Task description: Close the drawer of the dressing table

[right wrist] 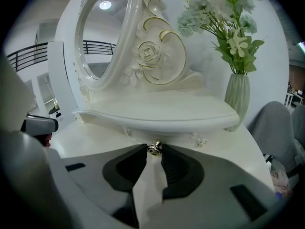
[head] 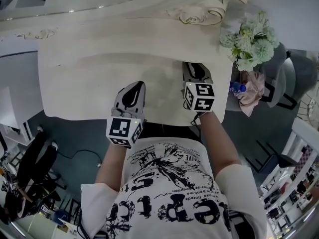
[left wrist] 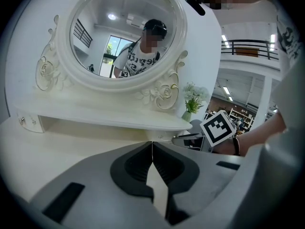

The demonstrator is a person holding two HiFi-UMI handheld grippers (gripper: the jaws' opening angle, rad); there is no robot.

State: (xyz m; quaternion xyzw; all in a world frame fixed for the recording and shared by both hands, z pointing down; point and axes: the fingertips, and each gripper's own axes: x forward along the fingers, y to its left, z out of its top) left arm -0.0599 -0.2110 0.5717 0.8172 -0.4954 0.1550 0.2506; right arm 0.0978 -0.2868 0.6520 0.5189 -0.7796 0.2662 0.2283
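The white dressing table [head: 89, 78] has a raised shelf [right wrist: 157, 111] below its oval mirror [left wrist: 126, 32]. My right gripper [right wrist: 154, 150] reaches under that shelf at the back right of the tabletop, shut on a small gold-and-dark drawer knob [right wrist: 154, 147]. The drawer front itself is hidden behind the jaws. In the head view the right gripper [head: 194, 72] sits close under the shelf edge. My left gripper [head: 132, 89] hovers over the tabletop's front middle, shut with its tips touching and nothing between them [left wrist: 152, 147].
A pale green vase [right wrist: 237, 99] with white flowers [head: 251, 41] stands on the table's right end, next to the right gripper. A grey chair [head: 294, 78], a pink cloth [head: 251, 96] and a blue-capped bottle [head: 238, 87] lie beyond the right edge. Two small knobs [right wrist: 200, 141] sit under the shelf.
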